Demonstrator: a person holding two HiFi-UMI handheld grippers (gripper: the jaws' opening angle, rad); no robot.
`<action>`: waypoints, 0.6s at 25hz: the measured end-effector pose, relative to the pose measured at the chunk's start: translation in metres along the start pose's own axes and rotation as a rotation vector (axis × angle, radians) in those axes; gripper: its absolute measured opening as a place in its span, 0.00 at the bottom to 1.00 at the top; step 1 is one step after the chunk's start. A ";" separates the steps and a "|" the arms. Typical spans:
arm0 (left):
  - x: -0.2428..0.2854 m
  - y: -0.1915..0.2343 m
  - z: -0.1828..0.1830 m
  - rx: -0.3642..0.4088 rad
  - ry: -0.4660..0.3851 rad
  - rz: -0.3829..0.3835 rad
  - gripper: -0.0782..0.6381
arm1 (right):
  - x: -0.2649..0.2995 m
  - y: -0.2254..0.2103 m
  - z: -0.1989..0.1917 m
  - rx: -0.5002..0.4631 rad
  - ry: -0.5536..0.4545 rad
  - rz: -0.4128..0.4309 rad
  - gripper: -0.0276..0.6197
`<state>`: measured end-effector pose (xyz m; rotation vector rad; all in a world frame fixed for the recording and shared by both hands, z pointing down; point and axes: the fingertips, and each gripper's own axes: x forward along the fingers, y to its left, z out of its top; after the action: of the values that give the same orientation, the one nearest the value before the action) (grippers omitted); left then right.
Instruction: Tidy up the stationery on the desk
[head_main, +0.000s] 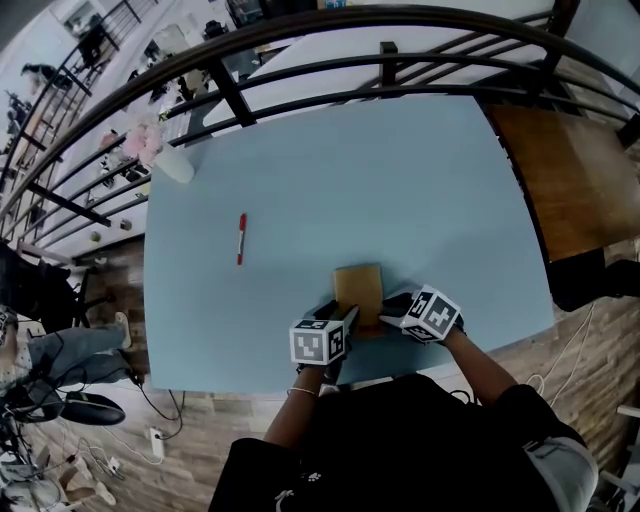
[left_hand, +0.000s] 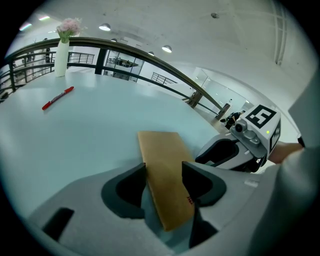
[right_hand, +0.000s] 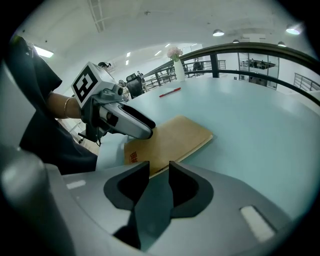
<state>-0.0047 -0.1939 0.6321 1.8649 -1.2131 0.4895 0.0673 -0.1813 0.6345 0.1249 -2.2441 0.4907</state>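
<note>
A flat brown envelope (head_main: 358, 290) lies near the front of the light blue desk (head_main: 420, 190). My left gripper (head_main: 340, 315) holds the envelope's near left corner. In the left gripper view the brown envelope (left_hand: 162, 160) runs slanted between the two jaws, which close on it (left_hand: 164, 172). My right gripper (head_main: 393, 304) is at the envelope's near right edge. In the right gripper view its jaws (right_hand: 159, 167) stand slightly apart with nothing between them, and the envelope's edge (right_hand: 175, 137) is just beyond the tips. A red pen (head_main: 241, 238) lies alone, far to the left.
A white vase (head_main: 176, 165) with pink flowers stands at the desk's far left corner. A dark curved railing (head_main: 330, 60) runs behind the desk. A wooden surface (head_main: 570, 180) adjoins on the right. The desk's front edge (head_main: 380, 380) is close to my hands.
</note>
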 end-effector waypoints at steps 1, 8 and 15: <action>0.000 0.000 -0.001 0.001 0.000 -0.002 0.43 | 0.001 0.001 -0.001 -0.001 0.003 -0.001 0.25; -0.001 -0.003 -0.003 0.026 0.008 -0.017 0.43 | 0.001 0.001 -0.005 -0.002 0.006 -0.020 0.25; -0.011 0.002 0.003 0.001 -0.045 -0.020 0.40 | -0.014 -0.013 0.008 0.062 -0.117 -0.097 0.25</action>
<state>-0.0120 -0.1907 0.6236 1.8967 -1.2226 0.4389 0.0743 -0.1976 0.6231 0.3002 -2.3244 0.5128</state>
